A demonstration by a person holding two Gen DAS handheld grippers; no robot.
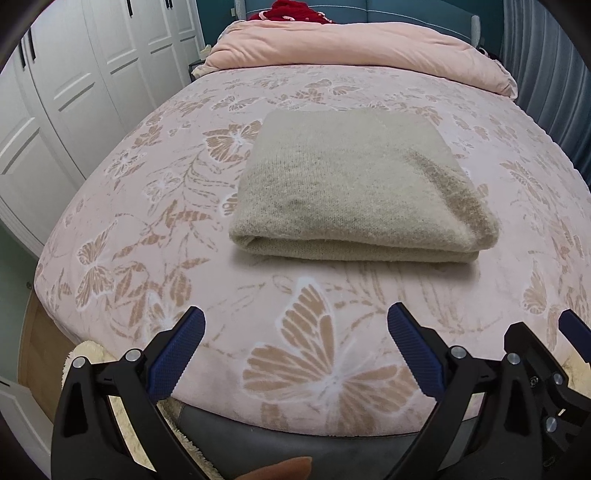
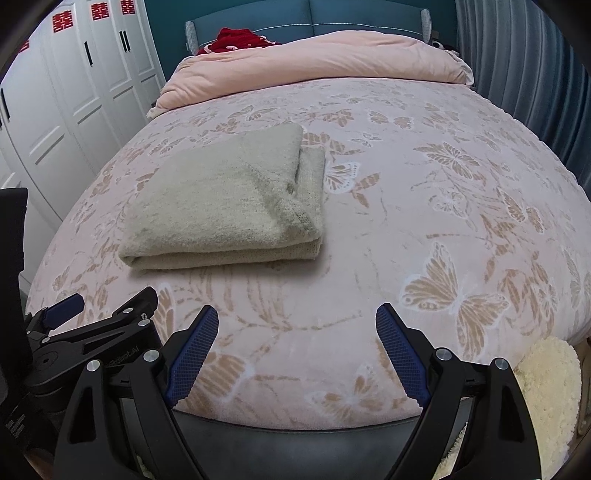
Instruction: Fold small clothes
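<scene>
- Left gripper (image 1: 295, 332) sitting at the bottom of the left wrist frame, jaws spread wide, gripping nothing, hovering over the near edge of the bed.
- Right gripper (image 2: 297, 330) at the bottom of the right wrist frame, jaws likewise wide apart and holding nothing; also poking into the lower right of the left view.
- Both hanging over the butterfly-print bedspread (image 1: 147, 206), clear of the garment.
- Beige knit garment (image 1: 354, 192) lying folded in the centre of the left view, centre-left in the right view (image 2: 229, 206); layers stacked, rounded fold edge facing the cameras.
- In the right view, the right side of the stack is looking uneven: a lower layer sticking out past the top one toward the upper right.
- Judging: fold looking about done, possibly a tidy-up remaining.
- Risk: pinching only the top layer would be dragging the stack open, since the knit looks soft and loosely stacked.
- Risk: fingers snagging the fuzzy knit or grabbing the plush bedspread along with it.
- Pink duvet (image 1: 362, 48) bunched across the top of frame, red cloth (image 1: 291, 11) behind it, white wardrobe (image 1: 74, 92) at the left.
</scene>
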